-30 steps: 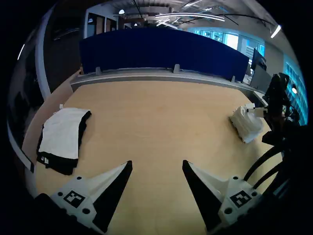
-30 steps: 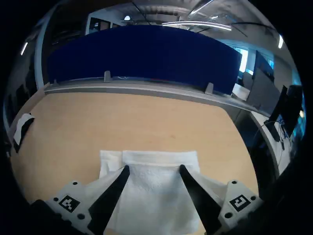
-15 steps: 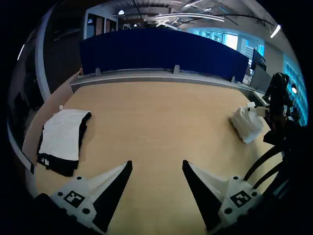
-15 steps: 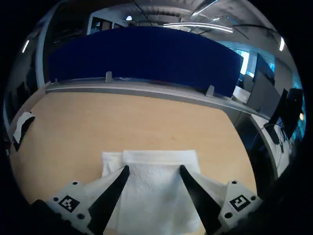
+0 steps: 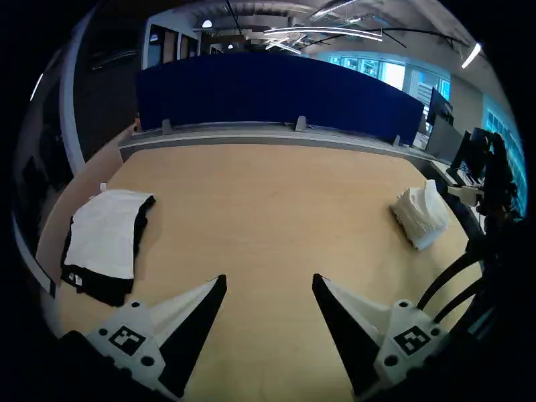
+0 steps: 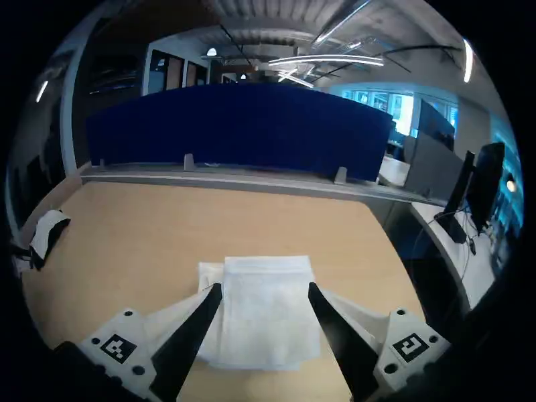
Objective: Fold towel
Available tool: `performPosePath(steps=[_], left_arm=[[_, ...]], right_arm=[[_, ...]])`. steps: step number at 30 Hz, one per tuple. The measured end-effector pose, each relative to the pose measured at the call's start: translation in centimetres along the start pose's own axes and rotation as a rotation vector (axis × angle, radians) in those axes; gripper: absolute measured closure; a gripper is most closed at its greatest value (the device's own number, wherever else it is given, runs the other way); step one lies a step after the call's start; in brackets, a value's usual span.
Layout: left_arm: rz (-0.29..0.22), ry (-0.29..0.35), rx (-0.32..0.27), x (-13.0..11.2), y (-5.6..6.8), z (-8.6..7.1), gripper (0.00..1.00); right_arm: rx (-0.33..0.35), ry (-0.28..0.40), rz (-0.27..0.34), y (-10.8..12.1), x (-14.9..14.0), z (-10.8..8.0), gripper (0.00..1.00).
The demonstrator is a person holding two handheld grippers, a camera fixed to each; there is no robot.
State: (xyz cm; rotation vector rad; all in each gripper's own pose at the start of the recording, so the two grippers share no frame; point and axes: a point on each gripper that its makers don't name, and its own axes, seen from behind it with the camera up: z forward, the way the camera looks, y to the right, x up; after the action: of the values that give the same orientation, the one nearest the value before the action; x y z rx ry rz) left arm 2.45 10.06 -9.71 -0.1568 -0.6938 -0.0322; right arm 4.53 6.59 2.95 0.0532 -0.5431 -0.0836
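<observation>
Left gripper view: left gripper [image 5: 268, 278] over the bare wooden table [image 5: 268, 194], jaws wide apart, nothing between them. Folded white towel [image 5: 421, 214] lies near the table's right edge, well apart from this gripper. Near the left edge sits a folded pile of cloth [image 5: 104, 238], white on top of black. A blue divider [image 5: 275, 87] runs along the far side of the table. Right gripper view: right gripper [image 6: 264, 287] spread just as wide, holding nothing. The towel [image 6: 268, 315] lies flat on the table directly ahead, seen between the two fingers; contact with the fingertips cannot be told. A second white layer [image 6: 209, 275] peeks out from under its left side. The cloth pile [image 6: 47, 234] sits at the far left edge.
</observation>
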Motion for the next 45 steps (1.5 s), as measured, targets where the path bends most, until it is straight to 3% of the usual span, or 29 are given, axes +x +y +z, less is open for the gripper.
performPosePath(steps=[7, 17, 20, 28, 33, 45], left_arm=[[0.004, 0.02, -0.013, 0.4, -0.2, -0.1, 0.05], [0.01, 0.065, -0.021, 1.0, -0.8, -0.6, 0.05], [0.011, 0.09, -0.019, 1.4, -1.2, -0.7, 0.05], [-0.004, 0.164, -0.021, 2.7, -2.0, -0.5, 0.05], [0.005, 0.216, -0.018, 3.5, -2.4, -0.5, 0.05], [0.007, 0.398, 0.041, 7.4, -4.6, -1.2, 0.05]], right_arm=[[0.02, 0.049, 0.013, -2.9, -1.7, -3.2, 0.0], [0.01, 0.13, 0.044, -5.7, -2.2, -5.9, 0.0], [0.009, 0.154, 0.074, -6.2, -2.1, -6.5, 0.0], [0.029, 0.325, 0.192, -7.2, 0.8, -8.1, 0.0], [0.023, 0.366, 0.195, -7.4, 1.5, -8.3, 0.0], [0.018, 0.352, 0.182, -8.5, 0.1, -7.3, 0.0]])
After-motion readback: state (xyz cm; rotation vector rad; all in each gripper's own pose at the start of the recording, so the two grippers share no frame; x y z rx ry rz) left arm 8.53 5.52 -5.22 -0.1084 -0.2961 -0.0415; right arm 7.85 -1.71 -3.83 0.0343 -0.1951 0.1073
